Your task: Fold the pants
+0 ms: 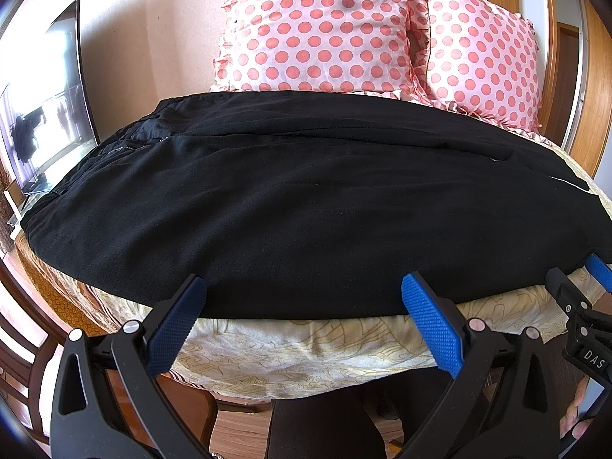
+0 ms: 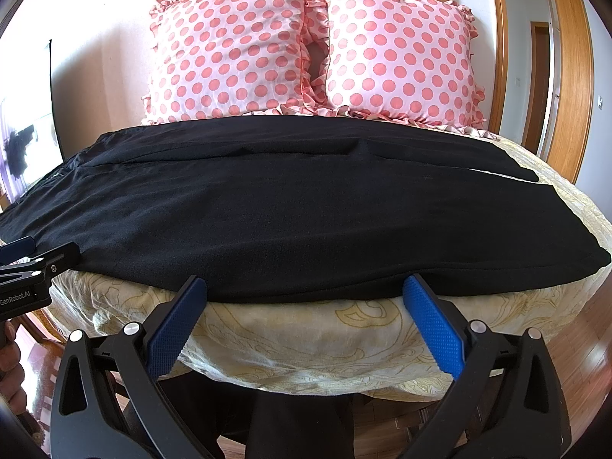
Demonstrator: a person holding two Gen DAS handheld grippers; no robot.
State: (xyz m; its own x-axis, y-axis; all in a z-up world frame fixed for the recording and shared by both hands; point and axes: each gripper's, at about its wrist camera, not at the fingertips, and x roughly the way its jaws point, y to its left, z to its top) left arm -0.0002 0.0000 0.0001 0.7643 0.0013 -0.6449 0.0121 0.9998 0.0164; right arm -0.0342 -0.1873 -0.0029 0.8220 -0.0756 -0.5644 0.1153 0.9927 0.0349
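Observation:
Black pants lie flat across the bed, waistband at the left, leg hems at the right; they also show in the right wrist view. My left gripper is open, its blue pads at the pants' near edge. My right gripper is open at the same near edge, further right toward the hems. The right gripper's tip shows at the right edge of the left wrist view. The left gripper's tip shows at the left edge of the right wrist view.
A pale yellow patterned bedspread covers the bed. Two pink polka-dot pillows stand at the head. A mirror stands at the left. Wooden door frames stand at the right. Wooden floor lies below.

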